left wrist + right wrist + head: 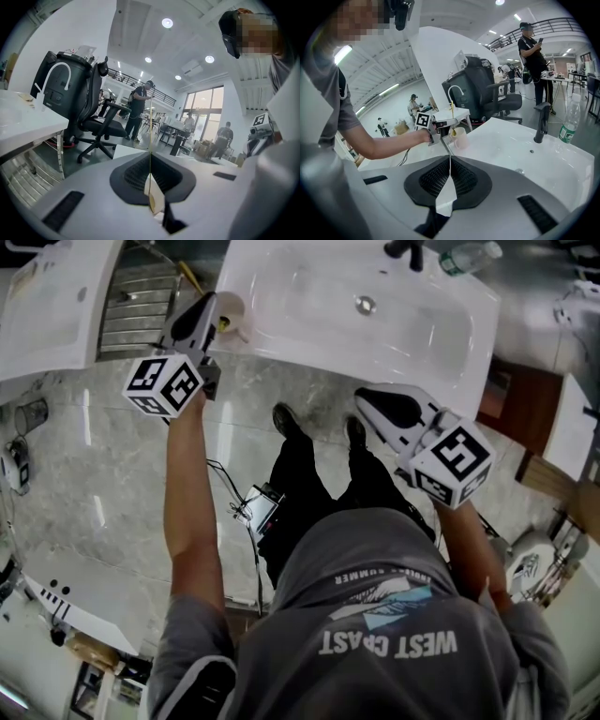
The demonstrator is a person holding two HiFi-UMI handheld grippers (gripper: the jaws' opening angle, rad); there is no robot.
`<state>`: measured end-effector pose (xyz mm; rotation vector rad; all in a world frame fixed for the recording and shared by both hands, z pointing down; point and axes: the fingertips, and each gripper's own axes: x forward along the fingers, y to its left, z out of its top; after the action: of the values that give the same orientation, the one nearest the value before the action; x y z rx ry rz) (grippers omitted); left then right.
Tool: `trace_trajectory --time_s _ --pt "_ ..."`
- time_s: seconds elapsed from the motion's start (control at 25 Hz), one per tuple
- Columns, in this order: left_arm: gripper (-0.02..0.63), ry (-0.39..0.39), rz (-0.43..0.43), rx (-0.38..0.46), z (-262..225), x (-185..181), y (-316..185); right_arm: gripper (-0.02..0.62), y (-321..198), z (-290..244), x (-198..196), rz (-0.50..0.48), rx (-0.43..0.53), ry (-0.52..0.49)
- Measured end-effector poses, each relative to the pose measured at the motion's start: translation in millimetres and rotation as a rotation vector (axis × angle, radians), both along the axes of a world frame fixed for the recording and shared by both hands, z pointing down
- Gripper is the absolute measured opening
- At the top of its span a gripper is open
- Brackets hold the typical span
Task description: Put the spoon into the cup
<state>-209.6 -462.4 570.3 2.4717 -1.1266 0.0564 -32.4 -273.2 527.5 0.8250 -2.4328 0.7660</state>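
open: bowl of basin (309, 324) bare from middle to right rim | blocked, far edge: faucet (405, 251), bottle (469, 257) beside it | blocked, left corner: cup (230, 310), left tool (208, 301) above it clamping spoon (453, 131) | right tool (364, 397): near rim, well apart from all

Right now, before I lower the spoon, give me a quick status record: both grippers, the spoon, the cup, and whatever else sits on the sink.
left gripper: shut on the spoon, gripping its handle so that it stands upright
spoon: yellow, bowl downward at the cup's mouth; cannot tell if it is inside
cup: pale, upright on the sink's corner
right gripper: shut, empty, by the sink's front edge, apart from the cup
sink: white; faucet and plastic bottle at its back edge
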Motion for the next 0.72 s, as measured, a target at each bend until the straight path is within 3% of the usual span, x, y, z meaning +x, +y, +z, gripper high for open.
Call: trace_trajectory --time_s 0.72 --pt "0.006 -0.054 -0.046 -0.015 22 -6 -5 0.032 0 9 -3 -0.008 -0.022 0.009"
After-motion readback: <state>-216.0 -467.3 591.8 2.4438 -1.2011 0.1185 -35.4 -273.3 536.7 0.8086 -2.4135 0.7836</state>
